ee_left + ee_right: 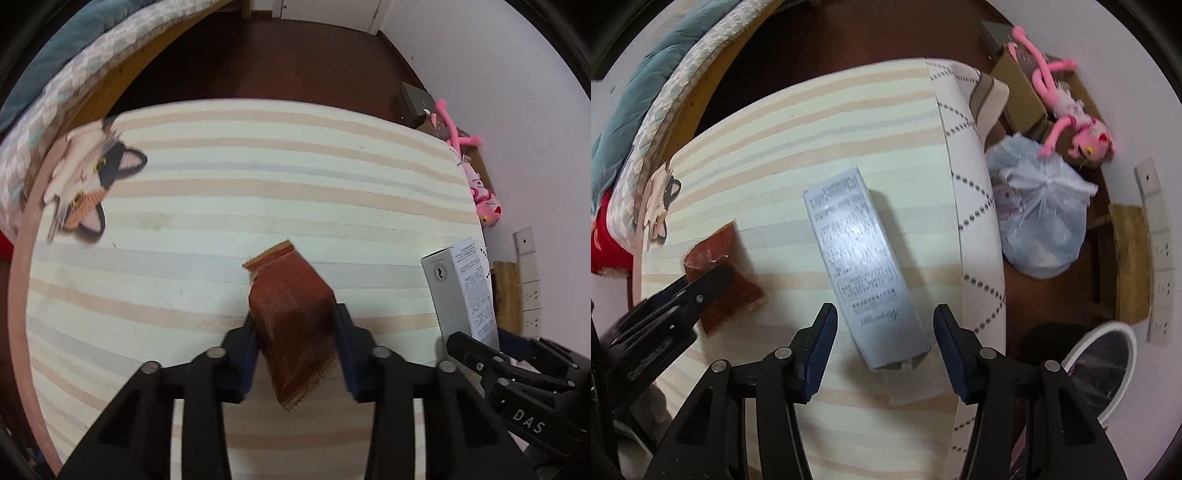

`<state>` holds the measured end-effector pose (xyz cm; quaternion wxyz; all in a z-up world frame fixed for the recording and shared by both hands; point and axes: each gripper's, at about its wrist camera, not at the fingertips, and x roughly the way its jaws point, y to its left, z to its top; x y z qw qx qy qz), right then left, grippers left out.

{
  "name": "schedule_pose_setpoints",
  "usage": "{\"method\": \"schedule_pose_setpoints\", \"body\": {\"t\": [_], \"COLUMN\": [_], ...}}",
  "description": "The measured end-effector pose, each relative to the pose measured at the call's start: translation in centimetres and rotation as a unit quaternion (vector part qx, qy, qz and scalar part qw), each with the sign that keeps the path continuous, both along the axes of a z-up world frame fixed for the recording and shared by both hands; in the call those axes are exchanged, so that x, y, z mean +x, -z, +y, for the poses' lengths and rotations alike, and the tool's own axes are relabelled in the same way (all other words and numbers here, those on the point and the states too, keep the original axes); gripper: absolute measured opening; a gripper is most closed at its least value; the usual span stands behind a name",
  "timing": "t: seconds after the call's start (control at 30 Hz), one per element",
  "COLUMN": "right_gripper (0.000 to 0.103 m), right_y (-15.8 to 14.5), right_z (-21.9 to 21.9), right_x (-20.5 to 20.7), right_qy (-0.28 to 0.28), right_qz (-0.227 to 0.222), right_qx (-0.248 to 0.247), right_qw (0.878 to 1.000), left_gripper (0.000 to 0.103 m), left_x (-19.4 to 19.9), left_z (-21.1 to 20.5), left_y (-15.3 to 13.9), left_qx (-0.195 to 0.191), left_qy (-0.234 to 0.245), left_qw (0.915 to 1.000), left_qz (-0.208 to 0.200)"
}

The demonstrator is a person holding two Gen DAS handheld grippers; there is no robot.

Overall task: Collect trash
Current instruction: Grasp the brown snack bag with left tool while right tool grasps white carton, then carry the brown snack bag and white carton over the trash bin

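A brown crinkled wrapper [291, 314] lies on the striped table [221, 184], and my left gripper [295, 319] is shut on it, both blue pads pressing its sides. The right wrist view shows the same wrapper [738, 284] under a black finger [709, 280] of the left gripper. A grey carton printed with text [860, 254] lies lengthwise between the fingers of my right gripper [886, 317]. A thin strip of table shows on each side of it, so the gripper is open. In the left wrist view the carton [461, 291] and the right gripper [487, 343] sit at the table's right edge.
A white-rimmed bin with a dark liner [1108, 362] stands on the floor right of the table. Beside it are a tied pale plastic bag [1041, 221], a pink plush toy [1082, 136], cardboard boxes and wall sockets [1160, 236]. A bed [74, 74] borders the left.
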<state>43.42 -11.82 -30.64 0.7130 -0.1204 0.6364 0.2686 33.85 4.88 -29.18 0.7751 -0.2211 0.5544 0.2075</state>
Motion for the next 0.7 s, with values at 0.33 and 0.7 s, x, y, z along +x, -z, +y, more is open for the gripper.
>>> {"method": "schedule_pose_setpoints", "body": {"t": [0.33,0.7], "right_gripper": [0.042,0.037], "right_y": [-0.2,-4.4], "right_z": [2.1,0.2], "right_x": [-2.3,-10.8], "right_qy": [-0.026,-0.039], "right_qz": [-0.029,-0.049], "right_qx": [-0.005,0.060], "right_qw": [0.999,0.996], "left_gripper": [0.006,0.006], "left_x": [-3.1,-11.0], "left_z": [0.1,-1.6], "left_y": [-1.9,-5.1], "left_qx": [0.088,0.136], "left_qy": [0.007,0.000], "left_qw": [0.9961,0.9907], "left_qz": [0.009,0.005]}}
